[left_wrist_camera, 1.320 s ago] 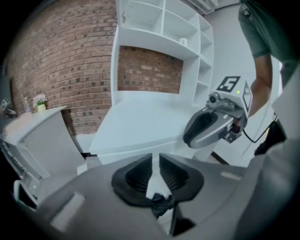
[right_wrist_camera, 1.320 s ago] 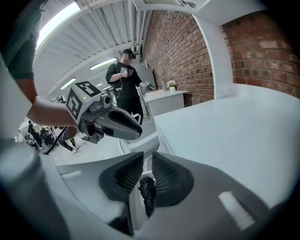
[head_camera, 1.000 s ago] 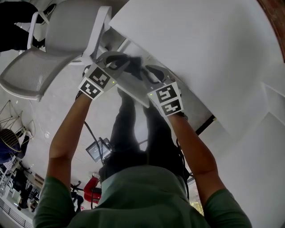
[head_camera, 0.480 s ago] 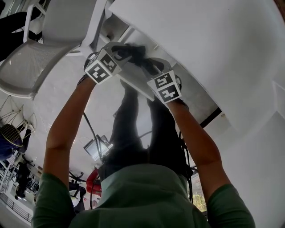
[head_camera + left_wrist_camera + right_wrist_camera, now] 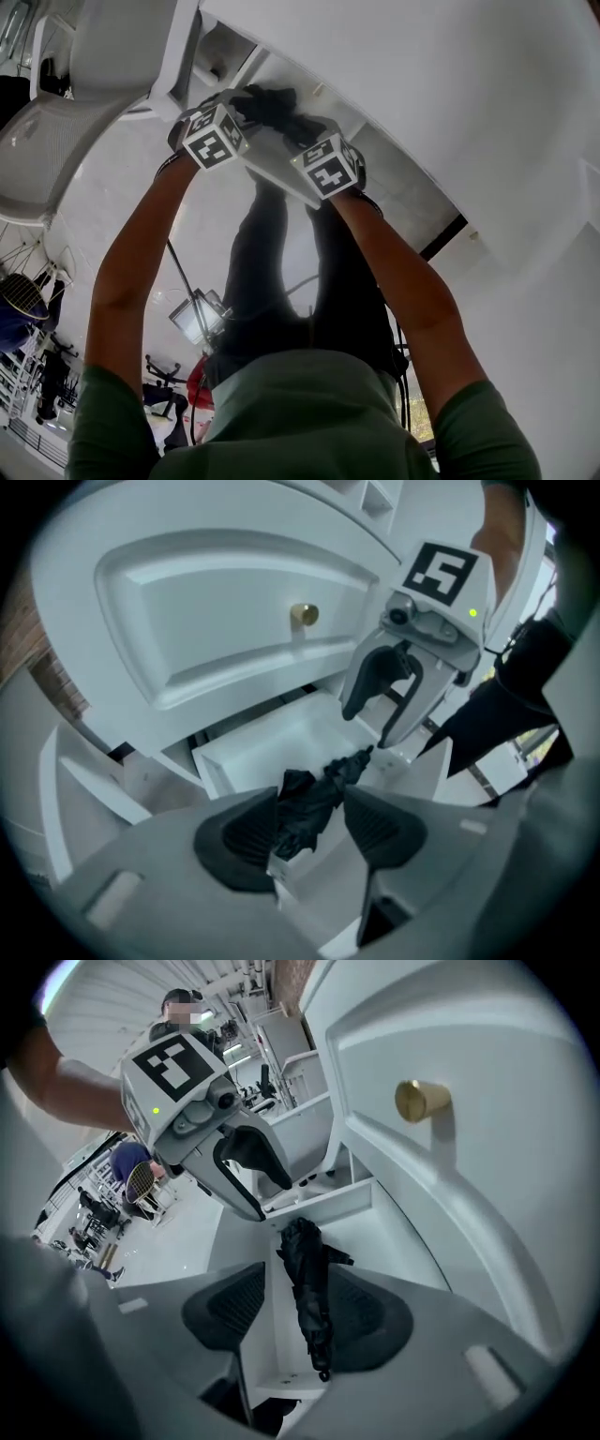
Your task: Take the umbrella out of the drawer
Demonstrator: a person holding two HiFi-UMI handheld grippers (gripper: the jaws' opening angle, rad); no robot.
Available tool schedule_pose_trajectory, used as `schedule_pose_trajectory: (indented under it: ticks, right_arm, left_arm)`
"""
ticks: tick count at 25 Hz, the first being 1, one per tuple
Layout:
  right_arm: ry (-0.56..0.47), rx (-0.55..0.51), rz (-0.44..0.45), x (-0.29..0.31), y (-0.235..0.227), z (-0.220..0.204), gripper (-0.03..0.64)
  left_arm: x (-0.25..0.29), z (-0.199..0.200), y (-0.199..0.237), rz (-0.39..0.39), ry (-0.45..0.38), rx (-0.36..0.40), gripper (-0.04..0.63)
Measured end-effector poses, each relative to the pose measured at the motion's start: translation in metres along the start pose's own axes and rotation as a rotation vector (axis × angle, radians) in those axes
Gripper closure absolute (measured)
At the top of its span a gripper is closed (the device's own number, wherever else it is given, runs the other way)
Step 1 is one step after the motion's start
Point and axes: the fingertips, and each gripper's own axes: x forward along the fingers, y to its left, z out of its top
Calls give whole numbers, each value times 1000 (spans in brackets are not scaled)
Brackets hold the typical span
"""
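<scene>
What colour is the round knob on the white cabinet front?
The knob is gold, like brass. It shows best in the right gripper view.

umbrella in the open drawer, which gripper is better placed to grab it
Probably right. The right gripper straddles the umbrella, its length running along the gap; the left gripper lines up only over its bunched fabric end. Both have just been opening their fingers, and neither grips it yet.

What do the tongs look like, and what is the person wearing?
The left tongs and right tongs are light grey, each with two dark ribbed pads. Each carries a cube with black-and-white square markers and a small green light. The person wears a green short-sleeved top.
</scene>
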Motion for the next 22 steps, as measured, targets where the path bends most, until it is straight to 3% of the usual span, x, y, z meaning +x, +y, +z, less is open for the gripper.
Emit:
schedule_pose_trajectory:
  ticks: [11, 22]
  right_arm:
    - [114, 51, -16, 45, -26, -39, 334]
    - [284, 0, 21, 98, -34, -87, 285]
  left_arm:
    - [61, -29, 3, -54, 158, 158, 300]
    - [116, -56, 10, -57, 280, 277, 209]
